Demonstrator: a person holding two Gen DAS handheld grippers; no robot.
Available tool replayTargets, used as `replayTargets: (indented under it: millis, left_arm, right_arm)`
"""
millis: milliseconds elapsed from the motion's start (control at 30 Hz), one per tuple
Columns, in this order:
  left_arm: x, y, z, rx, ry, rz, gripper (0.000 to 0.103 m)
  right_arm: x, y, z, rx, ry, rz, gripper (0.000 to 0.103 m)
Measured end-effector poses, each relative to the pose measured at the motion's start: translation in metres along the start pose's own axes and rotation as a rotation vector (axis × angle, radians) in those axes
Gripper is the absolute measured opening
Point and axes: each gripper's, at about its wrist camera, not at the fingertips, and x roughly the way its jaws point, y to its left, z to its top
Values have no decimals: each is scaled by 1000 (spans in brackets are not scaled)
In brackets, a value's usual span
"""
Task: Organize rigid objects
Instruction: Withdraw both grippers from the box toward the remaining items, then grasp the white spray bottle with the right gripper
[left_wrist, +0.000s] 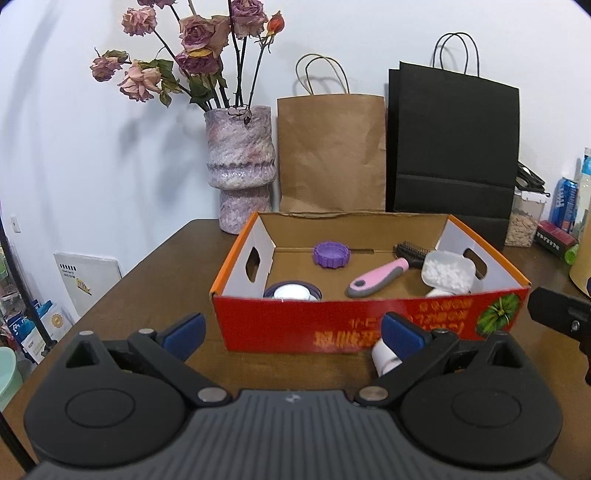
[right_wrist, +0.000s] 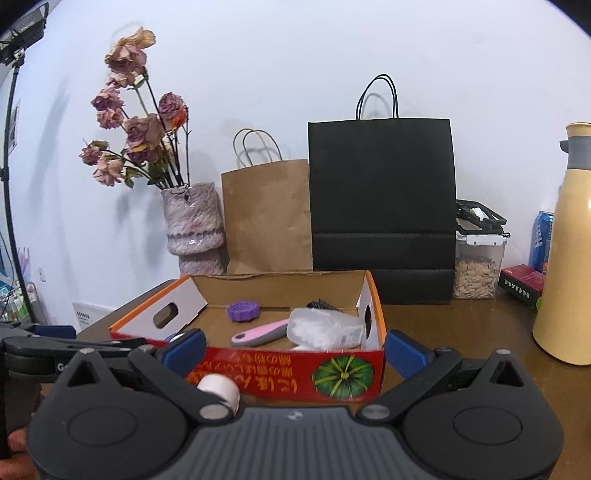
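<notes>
Plain white wall (left_wrist: 92, 155) behind dark brown wooden table (left_wrist: 155, 280)

My left hand-held gripper (left_wrist: 293, 334) spread wide over the brown desk (left_wrist: 147, 291), red cardboard box (left_wrist: 369, 317) just ahead holding a purple lid (left_wrist: 331, 254), pink-handled brush (left_wrist: 380, 281), clear tub of white bits (left_wrist: 447, 274), white roll (left_wrist: 384, 356) beside my right finger.
</notes>
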Motion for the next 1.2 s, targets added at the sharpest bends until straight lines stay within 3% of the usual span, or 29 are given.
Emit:
replayTargets:
  millis: [367,867,1067,1200]
  left_arm:
    - [-23,1,-29,15,31,-9,103]
    - [-34,11,-56,27,87,-14,103]
    - [-31,13,-58,19,101,-6,103]
    - [-28,14,-58,18,109,-4,103]
  right_arm:
    - [-25,9,-28,-49,34,-25,103]
    - [-20,23,-56,-112,200,17,98]
    - [-2,25,-62,-128,278,-9,74]
    - [14,24,-65,-117,322,-14,48]
